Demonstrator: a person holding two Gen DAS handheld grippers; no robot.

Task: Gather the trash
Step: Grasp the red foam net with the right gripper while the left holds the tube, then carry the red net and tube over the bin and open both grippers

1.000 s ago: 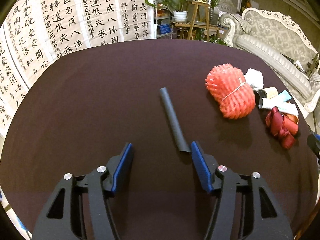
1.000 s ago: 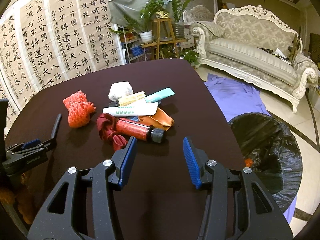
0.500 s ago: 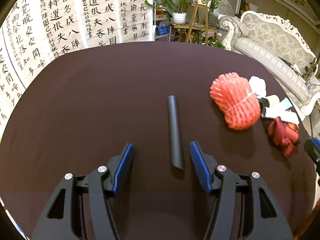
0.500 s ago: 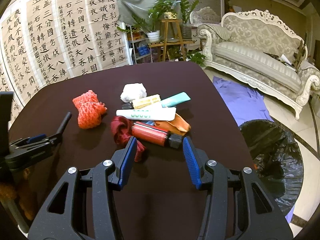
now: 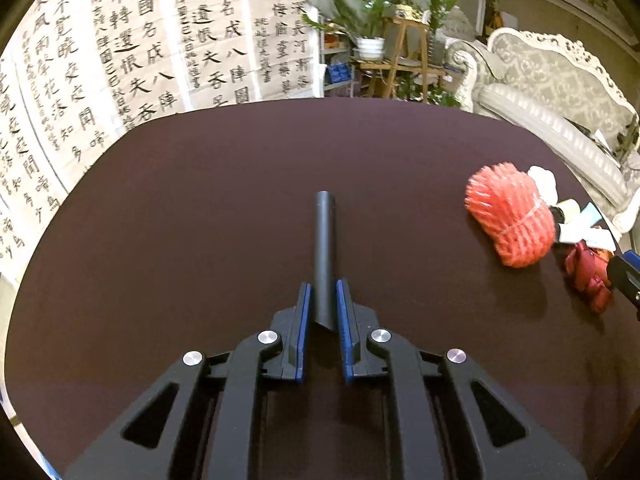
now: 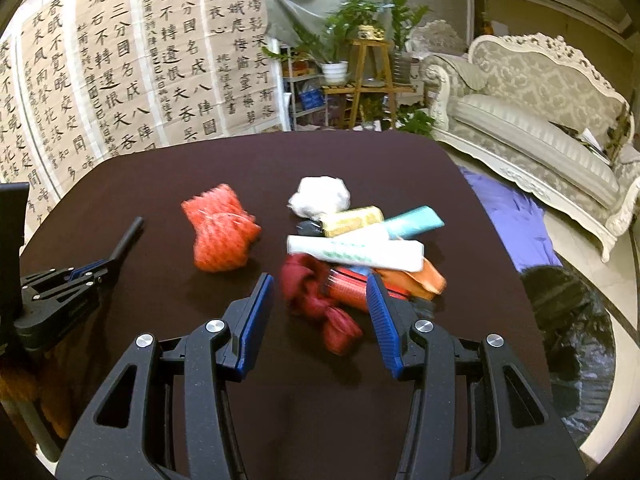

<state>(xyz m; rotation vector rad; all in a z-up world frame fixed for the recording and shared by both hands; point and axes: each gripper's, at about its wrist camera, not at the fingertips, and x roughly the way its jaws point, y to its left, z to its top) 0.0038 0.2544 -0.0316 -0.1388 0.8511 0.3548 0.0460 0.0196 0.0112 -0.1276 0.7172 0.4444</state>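
A black tube [image 5: 325, 248] lies on the dark brown table [image 5: 200, 200], pointing away from me. My left gripper [image 5: 323, 293] is shut on its near end, blue pads pressed on both sides. In the right wrist view that tube [image 6: 129, 237] and the left gripper [image 6: 90, 269] show at the far left. My right gripper [image 6: 320, 286] stands open, its jaws on either side of a crumpled dark red ribbon [image 6: 316, 300] and a red bottle [image 6: 348, 288] at the near edge of the trash pile. Neither pad touches them.
An orange foam net [image 6: 222, 232], a white paper wad [image 6: 320, 196], a white tube [image 6: 356, 250], a teal tube [image 6: 412, 220], a yellow roll [image 6: 352, 219] and an orange wrapper [image 6: 424, 278] lie together. A black trash bag [image 6: 568, 320] stands open on the floor, right of the table.
The left jaws have come together on the near end of the black tube. My right gripper has moved forward until the red ribbon and the bottle lie between its open jaws.
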